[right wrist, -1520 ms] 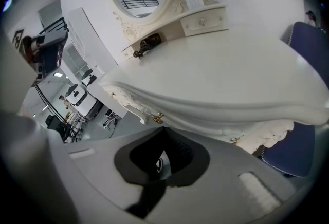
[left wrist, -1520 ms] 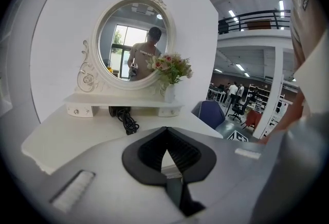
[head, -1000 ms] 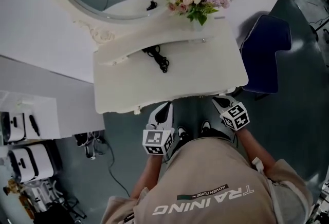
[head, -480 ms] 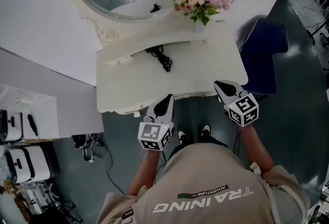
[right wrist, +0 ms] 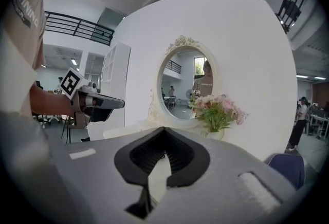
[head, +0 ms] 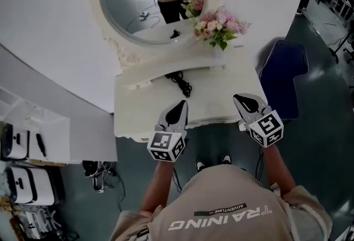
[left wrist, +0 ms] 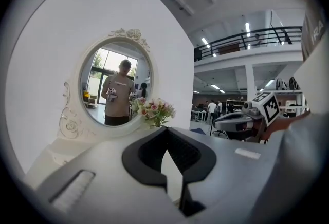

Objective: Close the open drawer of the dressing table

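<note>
Over the front of the cream-white wooden dressing table [head: 144, 114], left gripper [head: 182, 104] and right gripper [head: 238, 97] hover pinched together, empty; its stiff drawer probably wants a mid-front push.

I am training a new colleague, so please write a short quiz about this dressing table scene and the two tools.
1. True or false: the left tool holds the black cable.
2. Fill in: the right tool's jaws are ____ and empty.
3. Where do the flowers stand? A) on the floor B) on the dressing table, beside the mirror C) between the right tool's jaws

Key: 1 false, the cable lies on the tabletop; 2 shut; 3 B.
</note>
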A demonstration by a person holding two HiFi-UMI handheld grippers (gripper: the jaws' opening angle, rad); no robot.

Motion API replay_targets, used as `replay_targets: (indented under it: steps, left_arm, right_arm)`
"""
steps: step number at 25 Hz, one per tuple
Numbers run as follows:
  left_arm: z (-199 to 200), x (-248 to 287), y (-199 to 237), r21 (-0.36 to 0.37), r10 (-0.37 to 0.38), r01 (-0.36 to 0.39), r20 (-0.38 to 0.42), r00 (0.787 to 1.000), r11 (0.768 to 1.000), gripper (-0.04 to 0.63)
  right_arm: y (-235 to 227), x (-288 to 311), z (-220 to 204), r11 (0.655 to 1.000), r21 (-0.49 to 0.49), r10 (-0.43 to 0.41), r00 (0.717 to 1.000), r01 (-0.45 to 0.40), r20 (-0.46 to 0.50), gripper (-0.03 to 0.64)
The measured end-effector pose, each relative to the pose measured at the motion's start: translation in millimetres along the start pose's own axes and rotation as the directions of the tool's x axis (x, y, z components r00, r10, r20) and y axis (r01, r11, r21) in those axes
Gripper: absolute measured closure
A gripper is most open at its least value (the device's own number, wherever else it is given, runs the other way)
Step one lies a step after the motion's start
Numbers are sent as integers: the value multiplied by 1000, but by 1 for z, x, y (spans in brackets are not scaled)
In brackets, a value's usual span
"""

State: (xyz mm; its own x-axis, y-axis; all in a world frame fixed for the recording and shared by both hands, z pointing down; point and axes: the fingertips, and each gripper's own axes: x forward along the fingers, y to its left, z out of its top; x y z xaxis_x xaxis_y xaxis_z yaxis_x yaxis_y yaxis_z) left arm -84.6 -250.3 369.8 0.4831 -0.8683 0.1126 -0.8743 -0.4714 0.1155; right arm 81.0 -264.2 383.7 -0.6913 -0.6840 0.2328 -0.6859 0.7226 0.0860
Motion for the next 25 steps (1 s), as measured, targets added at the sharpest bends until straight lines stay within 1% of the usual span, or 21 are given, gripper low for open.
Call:
replay_targets:
  steps: [3,8,11,16,19,25]
  left_arm:
    - [19,-2,-2,31,-7,6,30,1000,999,577]
    - [51,-7,-4,34,-21,17,99,995,999,577]
    - [63,-12,-6,36,-25,21,117,993,999,577]
    - [68,-20,-11,83,-20,9,124,992,997,578]
    - [66,-21,-13,117,-17,3,122,992,993,578]
    - [61,-15,-19,128,-32,18,105,994,992,577]
  right_arm:
    - [-2,-8,24,1000,-20,-17,998,18,53,615]
    - [-2,-13,53,998,-41,-38,992,43,122,615]
    - [2,-19,67,998,-35,-40,986,46,161,615]
    - [10,-28,90,1000,-23,-14,972,20,235,615]
    - [11,-31,91,999,-27,-22,970,29,241,615]
    - [2,-39,85,998,-15,-52,967,58,251,615]
